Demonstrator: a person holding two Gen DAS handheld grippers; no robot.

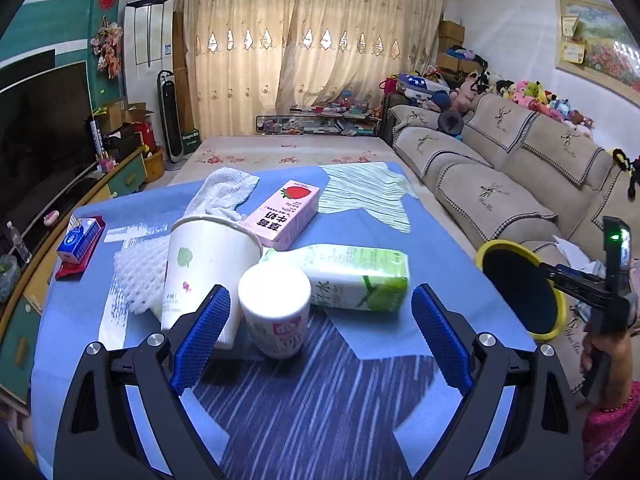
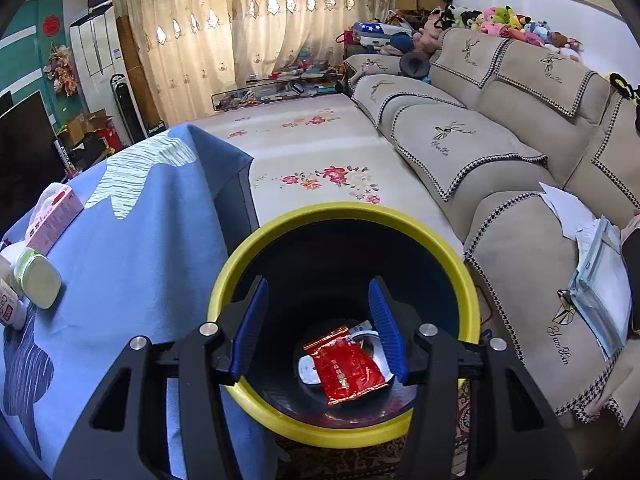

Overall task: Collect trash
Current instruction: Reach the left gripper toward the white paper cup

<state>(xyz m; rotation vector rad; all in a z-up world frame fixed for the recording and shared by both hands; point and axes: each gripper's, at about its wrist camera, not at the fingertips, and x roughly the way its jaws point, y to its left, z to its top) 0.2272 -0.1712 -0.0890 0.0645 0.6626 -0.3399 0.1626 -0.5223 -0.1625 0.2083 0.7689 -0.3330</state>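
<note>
The left gripper stood wide open over the table, its blue pads either side of a small white cup without touching it. A taller paper cup sat just left of that, a green carton lay on its side behind, and a pink carton lay further back beside a white cloth.

The right gripper hung over the yellow-rimmed bin (which stood beside the table), jaws about half open and holding nothing. A red wrapper lay at the bin's bottom, on top of some white packaging.
</note>
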